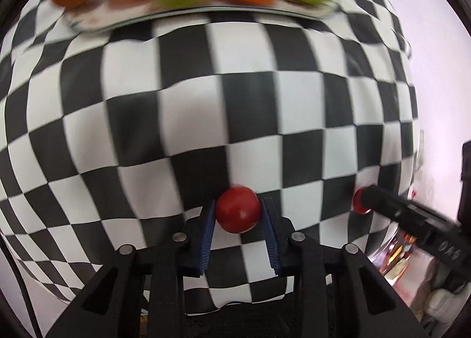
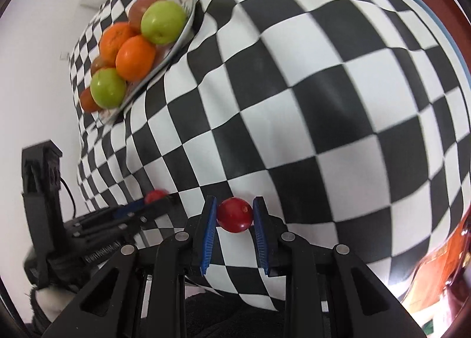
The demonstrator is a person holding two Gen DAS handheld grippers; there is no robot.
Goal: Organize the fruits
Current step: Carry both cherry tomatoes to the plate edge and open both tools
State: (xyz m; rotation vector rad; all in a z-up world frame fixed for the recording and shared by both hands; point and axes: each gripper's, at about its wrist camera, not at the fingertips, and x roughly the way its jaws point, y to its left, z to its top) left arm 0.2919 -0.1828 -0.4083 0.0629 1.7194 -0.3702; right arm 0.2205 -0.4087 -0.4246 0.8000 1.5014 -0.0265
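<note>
a checked cloth point(image 1: 188, 120) covers the table, wrinkled in places, and nothing lies between the grippers and the plate point(image 1: 206, 12) at its far side. the plate carries green apples point(image 2: 163, 22), oranges point(image 2: 135, 57) and some reddish fruit half hidden behind them. the left gripper point(image 1: 239, 210) has its blue pads pressed on a small red fruit point(image 1: 238, 209), and the right gripper point(image 2: 234, 214) is clamped the same way on another small red fruit point(image 2: 234, 214) (both just above the cloth). pale lettering on the left gripper's body in the right wrist view is too blurred to read. the plate's top edge is cut off in the left view.
</note>
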